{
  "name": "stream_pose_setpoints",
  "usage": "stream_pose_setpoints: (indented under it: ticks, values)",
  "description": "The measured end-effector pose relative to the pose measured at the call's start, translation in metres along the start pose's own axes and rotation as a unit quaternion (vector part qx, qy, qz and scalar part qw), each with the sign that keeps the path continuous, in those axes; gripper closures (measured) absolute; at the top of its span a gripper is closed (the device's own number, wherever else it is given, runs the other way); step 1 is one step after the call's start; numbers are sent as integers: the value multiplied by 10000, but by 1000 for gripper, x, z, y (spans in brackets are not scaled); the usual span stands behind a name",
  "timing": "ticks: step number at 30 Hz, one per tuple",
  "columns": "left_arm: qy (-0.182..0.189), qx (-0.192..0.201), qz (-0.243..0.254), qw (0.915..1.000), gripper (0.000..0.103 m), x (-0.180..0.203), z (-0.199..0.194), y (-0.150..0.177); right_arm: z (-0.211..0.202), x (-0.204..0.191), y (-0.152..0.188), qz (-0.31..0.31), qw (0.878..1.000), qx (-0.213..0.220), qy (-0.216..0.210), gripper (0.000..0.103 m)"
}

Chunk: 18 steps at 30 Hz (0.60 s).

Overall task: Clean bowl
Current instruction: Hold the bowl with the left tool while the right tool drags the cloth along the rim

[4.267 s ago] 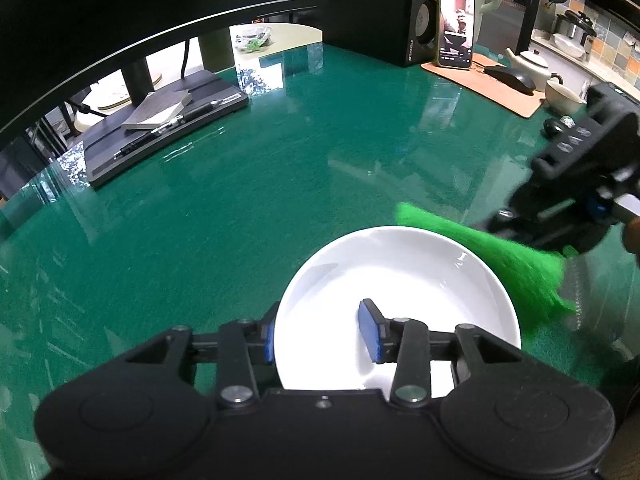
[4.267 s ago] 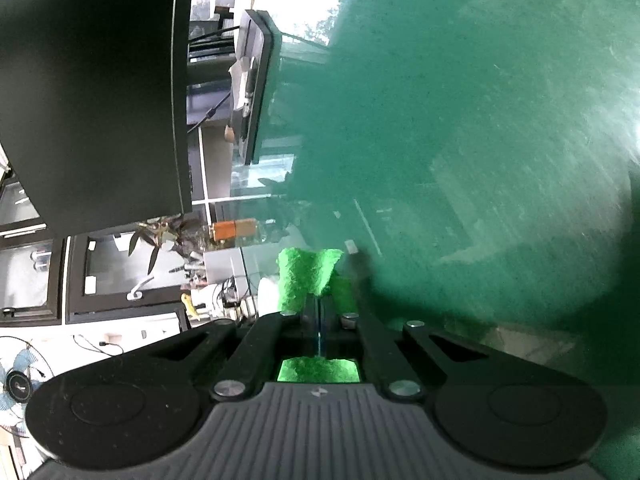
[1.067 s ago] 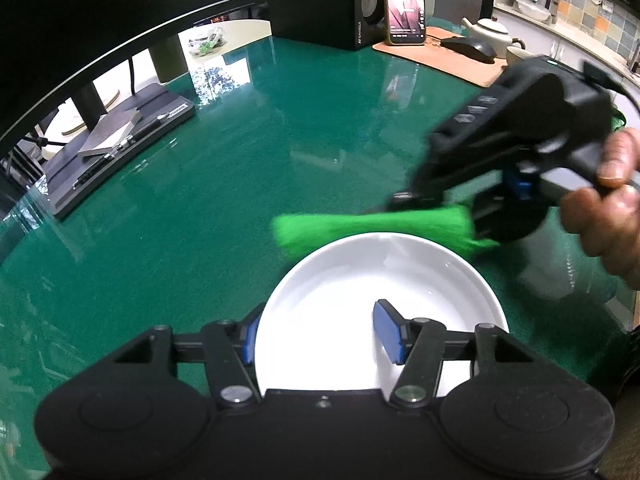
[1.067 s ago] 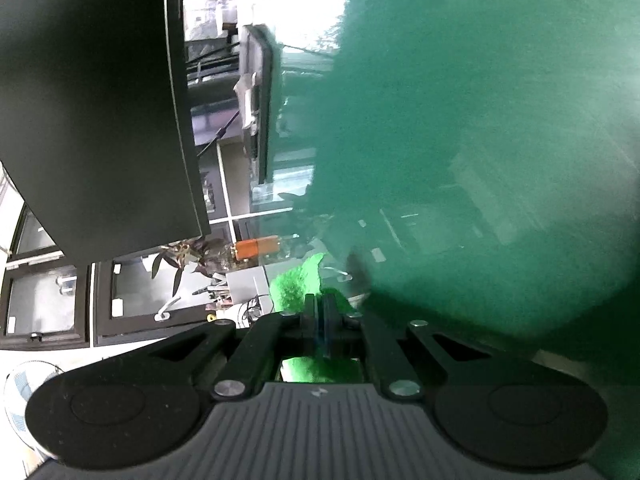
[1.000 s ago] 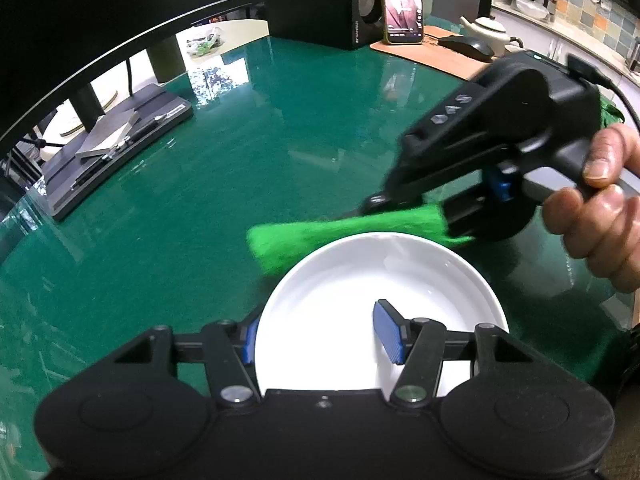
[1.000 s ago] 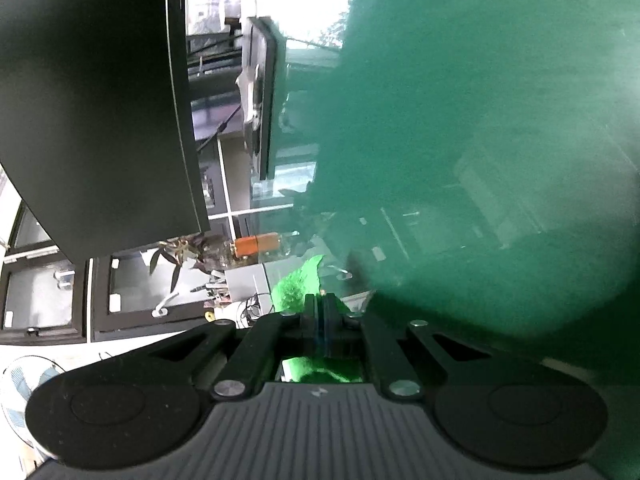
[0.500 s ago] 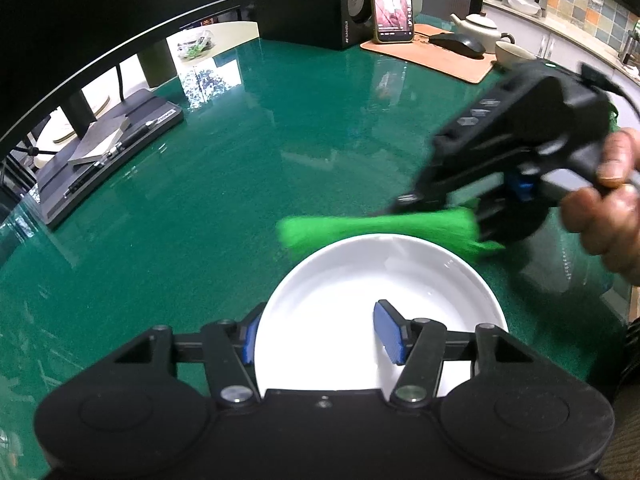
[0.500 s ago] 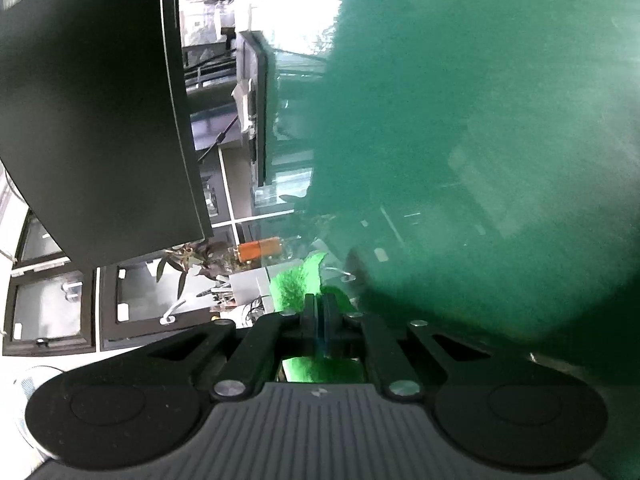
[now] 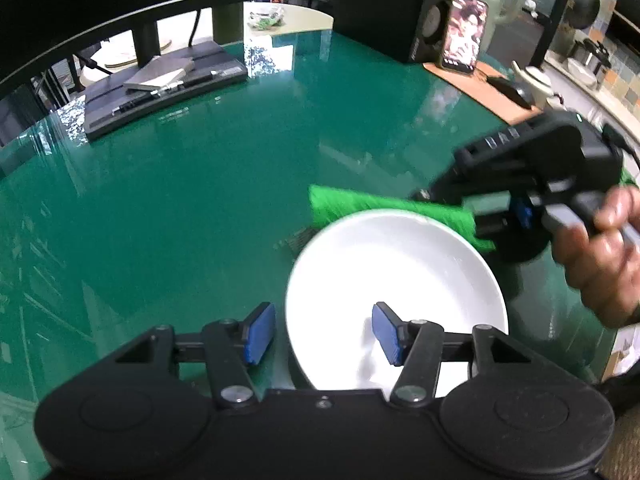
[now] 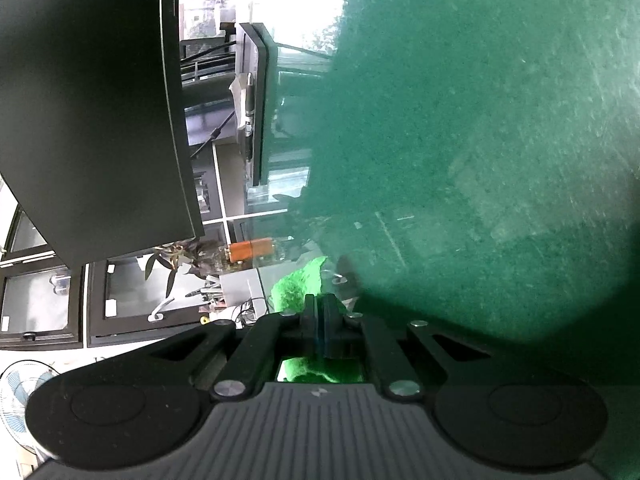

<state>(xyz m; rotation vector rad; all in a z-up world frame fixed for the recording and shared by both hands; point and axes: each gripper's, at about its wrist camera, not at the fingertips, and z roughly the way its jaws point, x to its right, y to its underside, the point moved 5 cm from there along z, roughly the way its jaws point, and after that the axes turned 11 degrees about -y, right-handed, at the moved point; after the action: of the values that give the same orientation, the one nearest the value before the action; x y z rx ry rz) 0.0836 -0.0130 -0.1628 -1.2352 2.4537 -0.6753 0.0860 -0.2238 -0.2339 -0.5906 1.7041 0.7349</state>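
A white bowl [image 9: 392, 272] sits on the green table [image 9: 200, 200], close under my left gripper [image 9: 324, 332]. Its near-left rim stands between the blue pads. The jaws are closing. The left pad [image 9: 260, 332] is a small gap outside the rim and the right pad [image 9: 386, 334] hangs over the inside. My right gripper [image 9: 430, 196], held by a hand [image 9: 600, 264], is shut on a green cloth [image 9: 380, 204] that lies across the bowl's far rim. In the right wrist view the gripper [image 10: 318, 304] is rolled on its side, with the green cloth [image 10: 298, 288] poking out past the shut tips.
A dark stand with a notebook and pen [image 9: 160, 88] lies at the table's far left. A speaker [image 9: 384, 12], a phone [image 9: 464, 36], a teapot [image 9: 536, 80] and a brown mat [image 9: 480, 88] fill the far right. A black monitor [image 10: 80, 100] hangs over the back edge.
The cloth swept left along the bowl's far rim, then back right. The left gripper rolled; the bowl now lies further right between the pads, with a gap at the left pad.
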Motion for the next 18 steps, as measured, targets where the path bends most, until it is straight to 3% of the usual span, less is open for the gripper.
stream_pose_setpoints:
  ticks: [2,4,13,18]
  values:
    - [-20,64,-18,10000,70,0,0,-1,0,-1,0,-16,10000,-16,26,98]
    - [-211,136,97,9996,77,-2,1,-8,-2,-2,2,-43,10000,-18,56,98]
    - [-174,304,545,9979,68,0,11,-22,-42,-3,14,33,9999,106,86,98]
    - [-186,308,658,9972,67,3,11,-22,-21,-3,3,-31,9997,185,128,98]
